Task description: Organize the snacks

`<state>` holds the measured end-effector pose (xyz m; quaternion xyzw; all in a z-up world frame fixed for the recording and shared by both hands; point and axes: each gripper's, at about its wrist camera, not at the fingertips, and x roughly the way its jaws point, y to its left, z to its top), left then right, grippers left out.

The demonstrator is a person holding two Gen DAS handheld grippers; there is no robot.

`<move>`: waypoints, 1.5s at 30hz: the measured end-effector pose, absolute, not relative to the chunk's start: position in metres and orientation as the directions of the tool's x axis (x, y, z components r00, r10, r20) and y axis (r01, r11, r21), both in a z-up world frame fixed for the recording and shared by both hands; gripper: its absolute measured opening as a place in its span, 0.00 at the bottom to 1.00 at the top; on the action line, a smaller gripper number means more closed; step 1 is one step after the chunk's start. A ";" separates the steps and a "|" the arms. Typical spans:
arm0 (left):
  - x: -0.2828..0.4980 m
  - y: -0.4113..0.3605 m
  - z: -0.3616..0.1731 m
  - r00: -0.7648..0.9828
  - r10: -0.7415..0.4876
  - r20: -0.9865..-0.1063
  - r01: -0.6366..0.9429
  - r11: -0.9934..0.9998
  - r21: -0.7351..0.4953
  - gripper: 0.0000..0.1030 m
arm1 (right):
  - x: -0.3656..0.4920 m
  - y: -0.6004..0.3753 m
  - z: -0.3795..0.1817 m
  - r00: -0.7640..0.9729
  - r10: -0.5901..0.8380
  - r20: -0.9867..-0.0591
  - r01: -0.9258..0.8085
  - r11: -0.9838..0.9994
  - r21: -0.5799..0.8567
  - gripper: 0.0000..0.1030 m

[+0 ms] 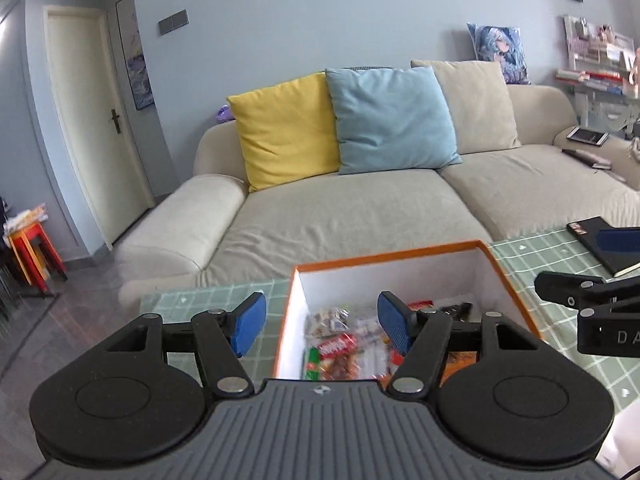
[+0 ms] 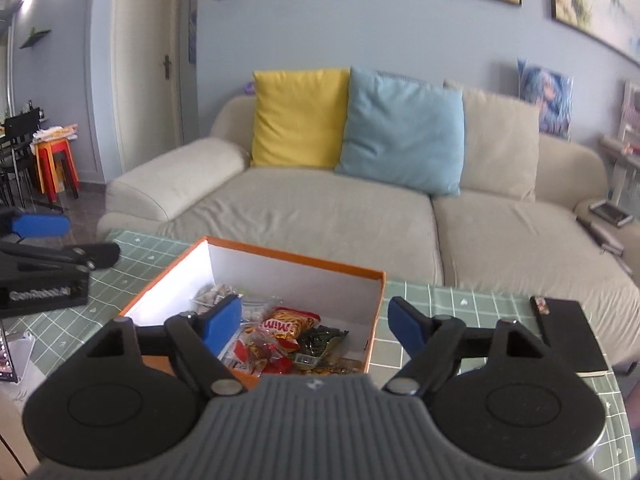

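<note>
Snacks lie heaped inside the orange box on the counter, apparently already gathered. Left gripper and right gripper hover above the box, jaws apart, empty.

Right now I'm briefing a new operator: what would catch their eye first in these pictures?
The orange box full of snacks on the green checked table, straight ahead. Behind it, the yellow cushion and blue cushion on the beige sofa. Both the left gripper and right gripper are open and empty.
</note>
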<state>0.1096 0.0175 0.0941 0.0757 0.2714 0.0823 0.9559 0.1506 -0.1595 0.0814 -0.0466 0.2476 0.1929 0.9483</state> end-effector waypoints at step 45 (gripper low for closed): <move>0.106 0.011 0.018 0.710 0.184 -0.679 -0.145 0.983 0.114 0.75 | 0.132 -0.152 0.010 0.777 0.283 -0.562 -0.327 0.945 0.023 0.77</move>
